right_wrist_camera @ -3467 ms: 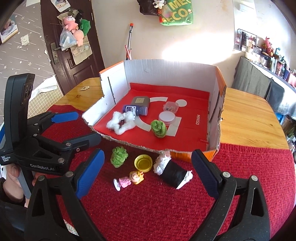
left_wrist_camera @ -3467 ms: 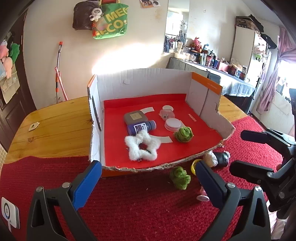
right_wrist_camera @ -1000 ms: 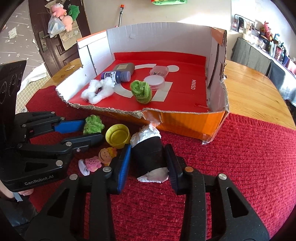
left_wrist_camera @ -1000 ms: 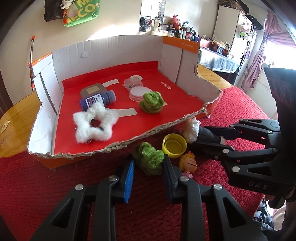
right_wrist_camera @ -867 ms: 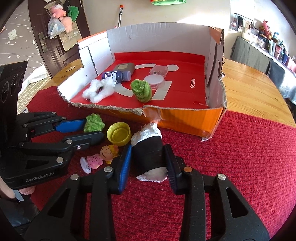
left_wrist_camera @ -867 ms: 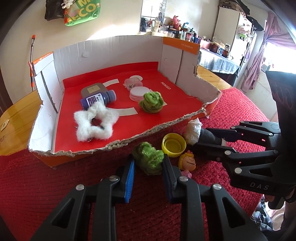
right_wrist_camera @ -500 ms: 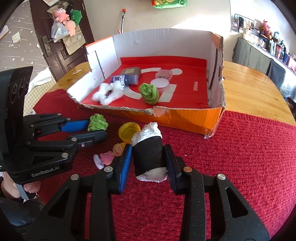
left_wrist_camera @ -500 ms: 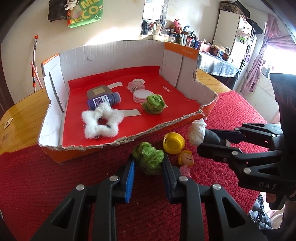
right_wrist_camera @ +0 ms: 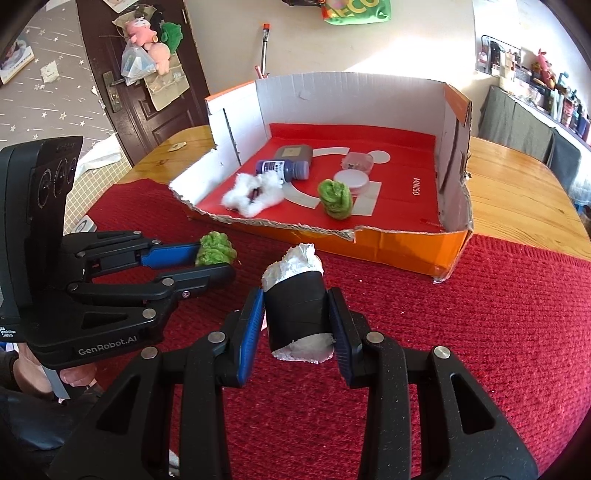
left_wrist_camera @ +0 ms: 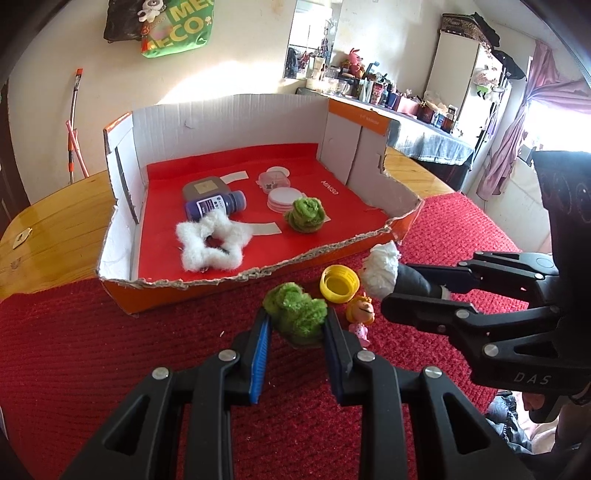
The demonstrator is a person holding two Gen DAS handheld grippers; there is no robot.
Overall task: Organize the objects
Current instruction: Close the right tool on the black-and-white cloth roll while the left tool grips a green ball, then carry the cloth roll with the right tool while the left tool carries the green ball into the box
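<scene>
left gripper (left_wrist_camera: 295, 332) clamped the green pompom (left_wrist_camera: 295, 312); right gripper (right_wrist_camera: 295, 317) clamped the black paper-stuffed roll (right_wrist_camera: 295, 310). since 1.0 s ago both had lifted off the red rug (right_wrist_camera: 480, 350), short of the cardboard box (right_wrist_camera: 406, 247); yellow cap (left_wrist_camera: 339, 283) and doll (left_wrist_camera: 360, 314) remained.

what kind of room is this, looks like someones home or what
Most likely a lived-in home, perhaps a dining or living room. A wooden table with a red knitted cloth holds the cardboard box, plush toys hang on a dark door, and a cluttered counter lines the far wall.
</scene>
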